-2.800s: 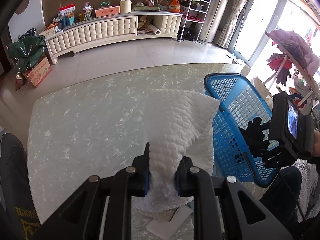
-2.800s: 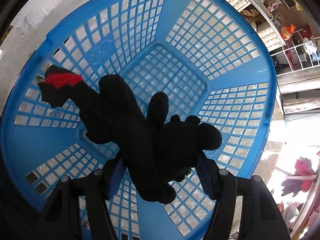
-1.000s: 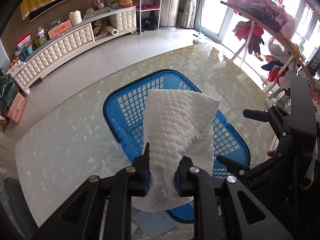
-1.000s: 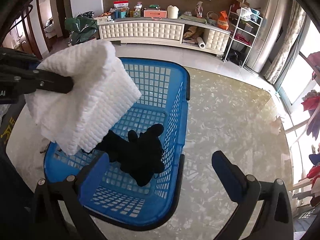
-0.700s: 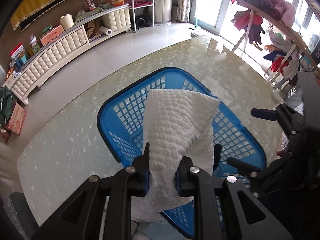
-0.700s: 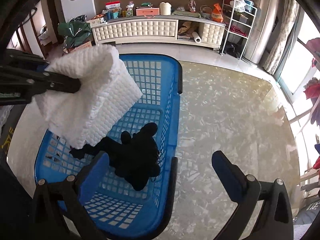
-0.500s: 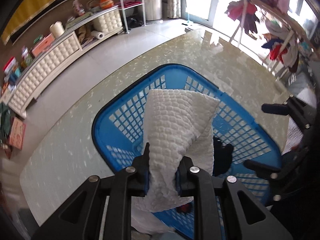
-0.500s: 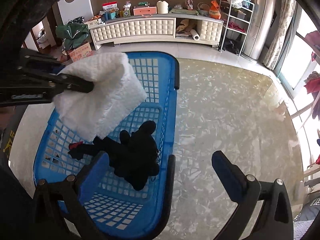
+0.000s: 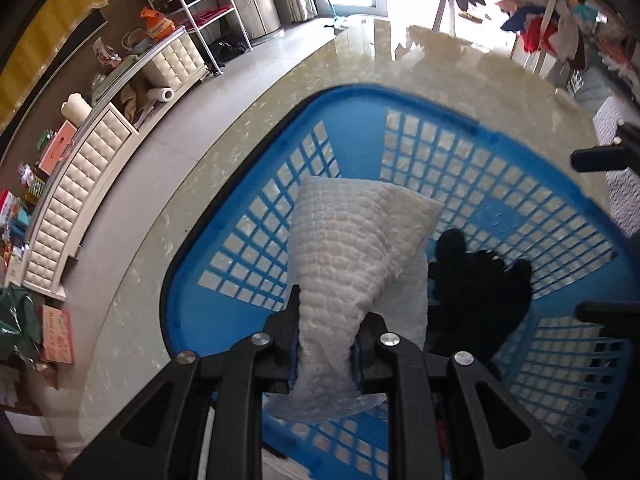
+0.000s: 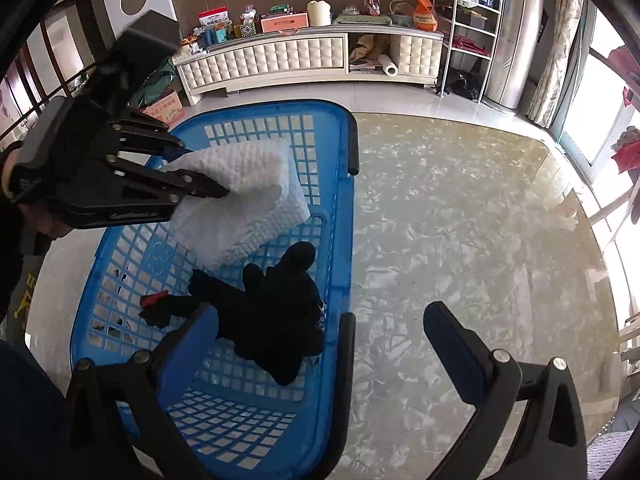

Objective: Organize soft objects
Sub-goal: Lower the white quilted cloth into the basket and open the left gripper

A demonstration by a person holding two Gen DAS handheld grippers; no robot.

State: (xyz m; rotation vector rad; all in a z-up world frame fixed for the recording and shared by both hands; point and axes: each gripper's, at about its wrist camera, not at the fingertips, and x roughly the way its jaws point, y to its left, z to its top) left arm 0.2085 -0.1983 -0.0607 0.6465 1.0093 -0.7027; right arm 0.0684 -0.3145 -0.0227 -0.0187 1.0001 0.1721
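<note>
Your left gripper (image 9: pixel 325 354) jaws pinch the white waffle towel (image 9: pixel 352 256) above the blue basket (image 10: pixel 340 184), ready to drop beside the black plush toy (image 10: pixel 276 312); right gripper (image 10: pixel 316 344) jaws wide, empty.

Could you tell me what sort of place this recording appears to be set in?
Most likely a home living room: a long cream tufted TV cabinet cluttered with household items lines the wall, clothes hang on a drying rack by the bright windows, and a blue laundry basket sits on a marble-patterned table.
</note>
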